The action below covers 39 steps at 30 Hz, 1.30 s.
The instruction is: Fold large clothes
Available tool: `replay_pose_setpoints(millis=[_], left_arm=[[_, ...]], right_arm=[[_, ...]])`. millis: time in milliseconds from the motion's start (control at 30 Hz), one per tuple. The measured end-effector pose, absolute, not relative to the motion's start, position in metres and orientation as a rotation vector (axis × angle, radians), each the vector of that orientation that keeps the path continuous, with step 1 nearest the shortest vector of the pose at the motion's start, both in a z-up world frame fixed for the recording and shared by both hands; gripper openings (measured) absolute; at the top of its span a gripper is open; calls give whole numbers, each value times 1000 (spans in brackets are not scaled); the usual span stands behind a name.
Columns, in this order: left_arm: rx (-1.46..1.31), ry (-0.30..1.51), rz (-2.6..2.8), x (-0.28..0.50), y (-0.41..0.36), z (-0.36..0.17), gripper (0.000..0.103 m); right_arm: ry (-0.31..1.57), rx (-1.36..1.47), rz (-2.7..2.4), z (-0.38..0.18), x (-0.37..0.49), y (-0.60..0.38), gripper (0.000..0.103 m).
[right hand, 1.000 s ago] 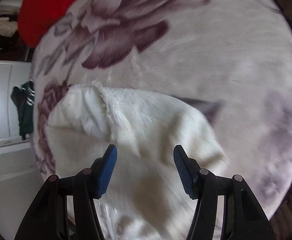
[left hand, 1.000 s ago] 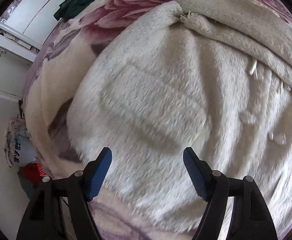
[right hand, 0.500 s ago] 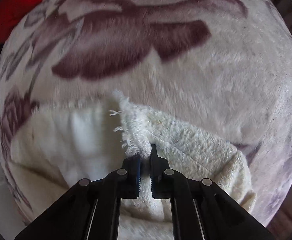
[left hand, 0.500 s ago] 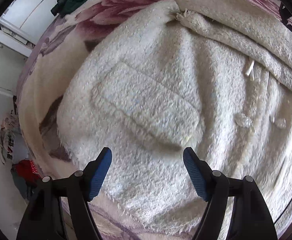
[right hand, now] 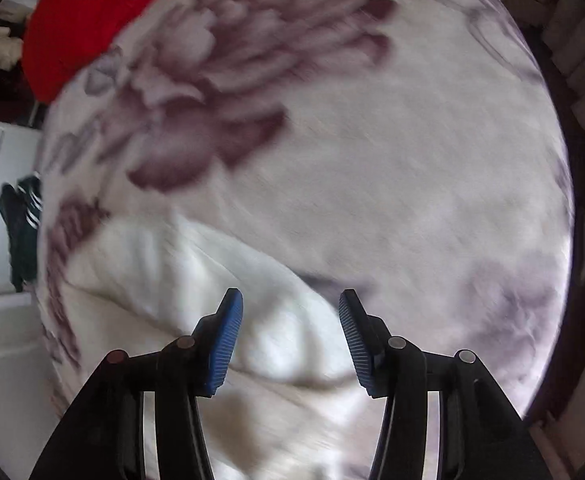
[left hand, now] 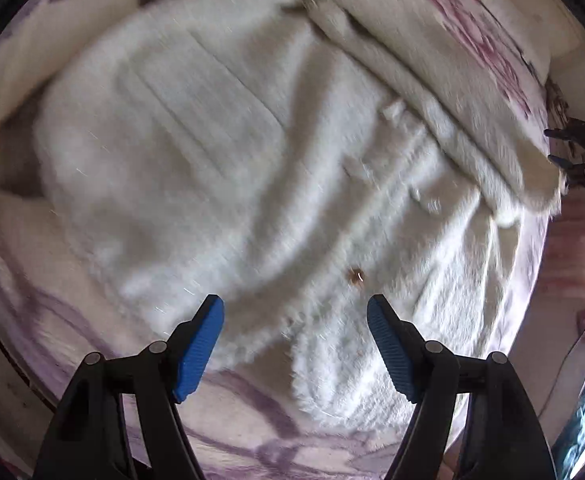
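I see the white fluffy coat [left hand: 228, 152] lying spread on the floral blanket [right hand: 392, 168], directly ahead of my left gripper [left hand: 295, 346] and filling most of that view. My left gripper is wide apart and holds nothing; its blue fingers [left hand: 198, 350] hang just above the near hem of the coat. My right gripper [right hand: 290, 340] is also wide apart and empty, with a rounded, folded-looking edge of the coat just ahead of it and partly between the fingers, but not pinched. About the progress, I judge that the folding is at an early stage — one long strip, maybe a sleeve or a front panel [left hand: 432, 92], is laid over the body on the far right of the left gripper, and the rest is still flat and open. The pocket [left hand: 196, 96] and a small brown button [left hand: 355, 276] are facing up, so the front side is on top. The long axis of the coat runs, I think, from the near hem beside my left gripper away to the far side, a little tilted to the right; which end is the collar I cannot say for sure, because the pictures are blurred. What is left, in my opinion — to bring the other side in and then fold the length.
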<state>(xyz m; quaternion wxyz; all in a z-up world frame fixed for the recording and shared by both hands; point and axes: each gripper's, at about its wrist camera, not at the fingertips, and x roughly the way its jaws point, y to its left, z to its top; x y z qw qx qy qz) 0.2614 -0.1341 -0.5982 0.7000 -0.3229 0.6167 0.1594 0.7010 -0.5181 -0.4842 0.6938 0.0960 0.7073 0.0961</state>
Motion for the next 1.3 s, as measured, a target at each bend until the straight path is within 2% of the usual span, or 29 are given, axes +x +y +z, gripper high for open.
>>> replay_pose_setpoints(millis=[200, 233, 267, 300, 433, 567, 633, 667, 733, 767, 800, 900, 933, 967, 1000, 1033, 1067, 1133, 1167, 1200, 1300], left_arm=[[-585, 1408, 368, 278, -157, -615, 72], [-565, 1415, 369, 281, -159, -617, 72], [-552, 1419, 366, 284, -161, -619, 72], [-543, 1424, 363, 287, -163, -621, 72], [-515, 1444, 354, 297, -169, -627, 72], [-509, 1467, 355, 307, -170, -636, 72], [-531, 1461, 359, 303, -179, -641, 72], [-540, 1458, 360, 302, -178, -641, 72], [-561, 1448, 354, 296, -173, -641, 72], [-566, 1447, 351, 294, -173, -641, 72], [-572, 1454, 333, 292, -176, -645, 72], [-491, 1487, 305, 288, -191, -659, 72], [-450, 1480, 301, 289, -196, -661, 66], [-415, 1472, 305, 289, -201, -661, 37], [-385, 1455, 312, 290, -203, -659, 19], [-395, 1442, 303, 289, -206, -657, 4], [-381, 1436, 319, 290, -206, -655, 1], [-356, 1420, 339, 291, -206, -652, 0], [-367, 1419, 341, 289, -202, -652, 0], [-380, 1423, 348, 288, -197, -655, 0], [-402, 1431, 364, 284, -185, -659, 0]], right_arm=[[1653, 284, 207, -558, 662, -541, 52], [1643, 286, 237, -567, 657, -537, 49], [1633, 275, 238, -574, 651, -535, 24], [1622, 254, 227, -576, 646, -534, 4], [1481, 102, 130, -565, 645, -539, 3], [1498, 106, 65, -569, 658, -560, 0], [1522, 251, 125, -565, 663, -575, 0], [1534, 309, 135, -561, 663, -581, 2], [1557, 398, 205, -550, 657, -591, 24], [1562, 395, 215, -546, 653, -593, 59], [1559, 391, 231, -542, 646, -596, 76], [1613, 394, 247, -553, 623, -602, 76], [1641, 403, 240, -561, 617, -602, 76], [1654, 418, 238, -567, 613, -602, 76], [1662, 441, 240, -573, 609, -601, 76], [1668, 495, 240, -582, 604, -602, 76], [1669, 529, 236, -586, 600, -604, 75], [1640, 599, 235, -592, 594, -607, 54], [1645, 612, 237, -594, 586, -609, 15], [1663, 629, 246, -597, 583, -607, 12], [1611, 439, 230, -582, 583, -598, 8]])
